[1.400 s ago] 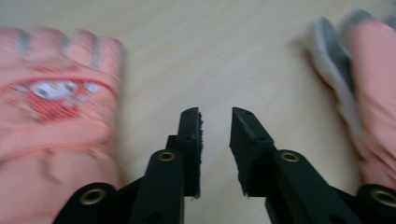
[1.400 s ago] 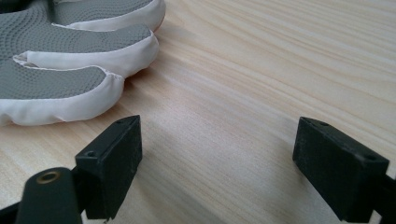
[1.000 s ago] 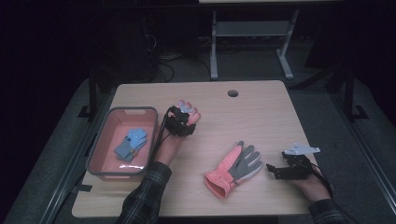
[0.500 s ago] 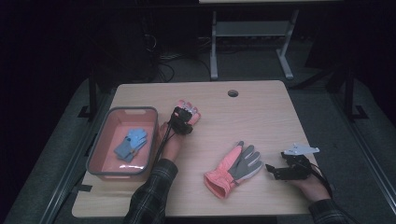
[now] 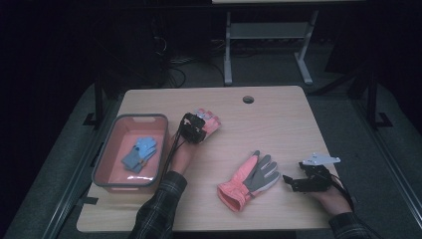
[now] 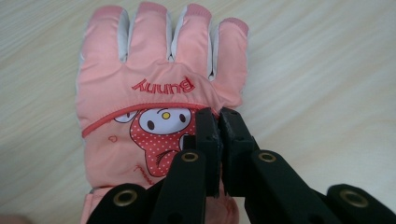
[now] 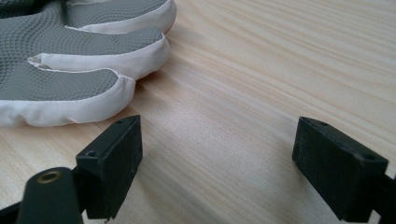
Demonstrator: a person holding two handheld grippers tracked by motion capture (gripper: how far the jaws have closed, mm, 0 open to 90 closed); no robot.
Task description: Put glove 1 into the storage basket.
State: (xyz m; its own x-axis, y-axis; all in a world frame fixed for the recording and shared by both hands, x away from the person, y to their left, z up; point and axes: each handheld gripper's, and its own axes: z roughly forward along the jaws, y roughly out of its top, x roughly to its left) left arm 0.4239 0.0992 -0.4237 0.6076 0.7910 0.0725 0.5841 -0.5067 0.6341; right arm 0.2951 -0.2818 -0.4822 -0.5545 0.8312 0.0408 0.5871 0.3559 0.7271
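Pink glove (image 6: 159, 93) cuff behind left gripper (image 6: 219, 116), seemingly pinched

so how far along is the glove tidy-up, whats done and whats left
Done: a blue glove already lies in the pink bin. In hand: the left claw has just been closing and is now shut on the back of the pink Bunny glove, which lies flat on the table. Left: that glove probably goes to the bin, then the pink and grey glove, beside which the right claw is open on bare wood.
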